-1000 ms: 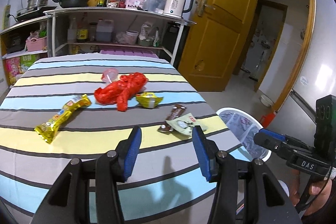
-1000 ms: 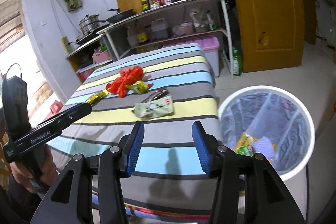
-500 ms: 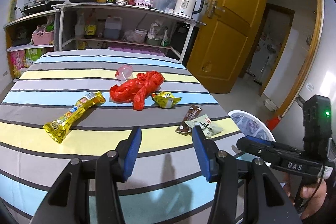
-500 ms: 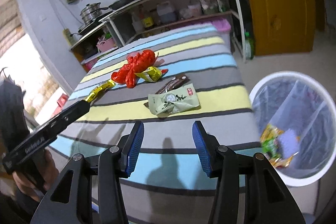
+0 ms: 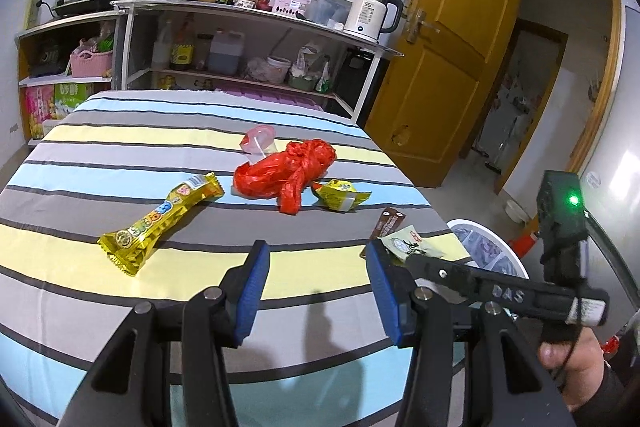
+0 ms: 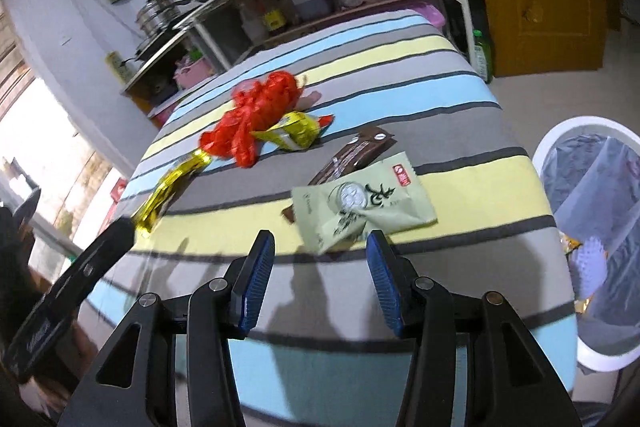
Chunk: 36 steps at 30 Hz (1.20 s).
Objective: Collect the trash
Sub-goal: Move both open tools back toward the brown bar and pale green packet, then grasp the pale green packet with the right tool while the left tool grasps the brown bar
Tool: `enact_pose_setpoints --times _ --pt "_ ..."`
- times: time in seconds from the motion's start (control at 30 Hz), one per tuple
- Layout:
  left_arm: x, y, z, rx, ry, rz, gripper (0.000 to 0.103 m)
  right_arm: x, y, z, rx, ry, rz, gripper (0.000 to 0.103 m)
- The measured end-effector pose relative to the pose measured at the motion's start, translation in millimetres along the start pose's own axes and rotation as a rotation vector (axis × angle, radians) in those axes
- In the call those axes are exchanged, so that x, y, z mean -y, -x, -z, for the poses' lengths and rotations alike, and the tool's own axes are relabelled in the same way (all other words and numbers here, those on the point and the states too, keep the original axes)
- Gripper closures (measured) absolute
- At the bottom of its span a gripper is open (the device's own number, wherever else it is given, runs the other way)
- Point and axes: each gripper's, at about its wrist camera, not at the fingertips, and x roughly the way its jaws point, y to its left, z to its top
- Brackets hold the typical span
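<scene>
Striped cloth in grey, yellow and pale blue is covering the table (image 6: 460, 187), with kitchen shelving and a wooden door standing behind it. Litter is lying scattered across the stripes. In the right wrist view the right gripper (image 6: 320, 267) is hanging at the lower centre of the frame with its blue-padded jaws standing apart and nothing between them, and the pale green packet (image 6: 364, 205) is lying just above and slightly right of the tips, near but seemingly not touched. Its long axis is running left to right across the frame, roughly crosswise to the fingers, and it looks like thin, crinkled foil-plastic, flat and a little puckered at the near corner. A brown wrapper (image 6: 356, 151) is poking out from under its upper edge, slanting toward the upper right. Beyond are lying a small yellow pouch (image 6: 292, 131), a knotted red plastic bag (image 6: 256, 115), soft and crumpled, and a long gold snack packet (image 6: 168, 187) at the left. The white-rimmed bin (image 6: 560, 147) with its clear liner is standing at the right edge, off the table. In the left wrist view the left gripper (image 5: 316, 275) is also open and empty, with the gold packet lying up and to its left. I judge the right hand nearer the green packet.
</scene>
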Motion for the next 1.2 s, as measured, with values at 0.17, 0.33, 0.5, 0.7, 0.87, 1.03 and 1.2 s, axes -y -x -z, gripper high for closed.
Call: enact_pose_setpoints --times 0.17,0.33,0.5,0.7,0.87,1.03,1.2 --pt "-8.1 -1.9 -1.2 -0.002 0.018 0.002 0.051 3.9 -1.1 -7.0 0.021 0.051 0.16 0.054" --pt "-10.9 -3.5 0.0 -0.001 0.024 0.008 0.051 29.6 14.0 -10.4 0.04 -0.024 0.17 0.054" --pt "-6.9 -5.7 0.1 -0.003 0.019 0.017 0.051 34.1 21.0 -13.8 0.067 -0.066 0.152 0.054" --pt "-2.3 -4.7 -0.8 -0.004 0.009 0.018 0.051 30.1 1.1 -22.3 0.044 -0.041 0.234 0.063" --pt "3.7 -8.0 -3.3 -0.012 -0.003 0.017 0.051 28.6 -1.5 -22.1 0.037 0.003 0.268 0.084" --pt "12.8 -20.7 -7.7 -0.037 -0.026 0.028 0.051 34.9 6.2 -18.6 0.04 0.003 0.224 0.086" --pt "31.6 -43.9 -14.5 -0.085 -0.078 0.035 0.051 44.7 24.7 -14.6 0.067 -0.016 0.179 0.087"
